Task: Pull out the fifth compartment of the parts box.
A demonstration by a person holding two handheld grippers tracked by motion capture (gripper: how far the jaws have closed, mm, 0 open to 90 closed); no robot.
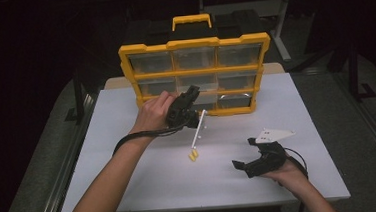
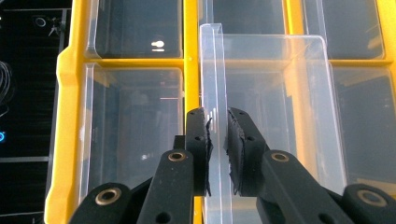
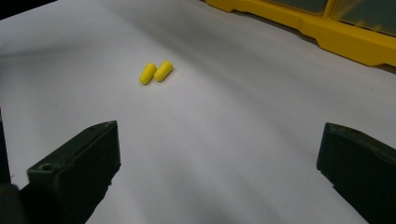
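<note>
Left gripper (image 2: 217,140) is clamped on the front lip of the clear drawer (image 2: 271,93), partly out of the yellow organizer (image 1: 196,75). Thin, light, slippery plastic — grip the lip squarely. Right gripper (image 1: 252,164) spread wide; yellow earplugs (image 3: 156,73) lie ahead of it.

We note the clear drawer (image 2: 266,116) is cut off at the bottom edge of the left gripper view. The organizer (image 3: 299,23) is cropped at the right gripper view's top. Drawer contents cannot be determined.
</note>
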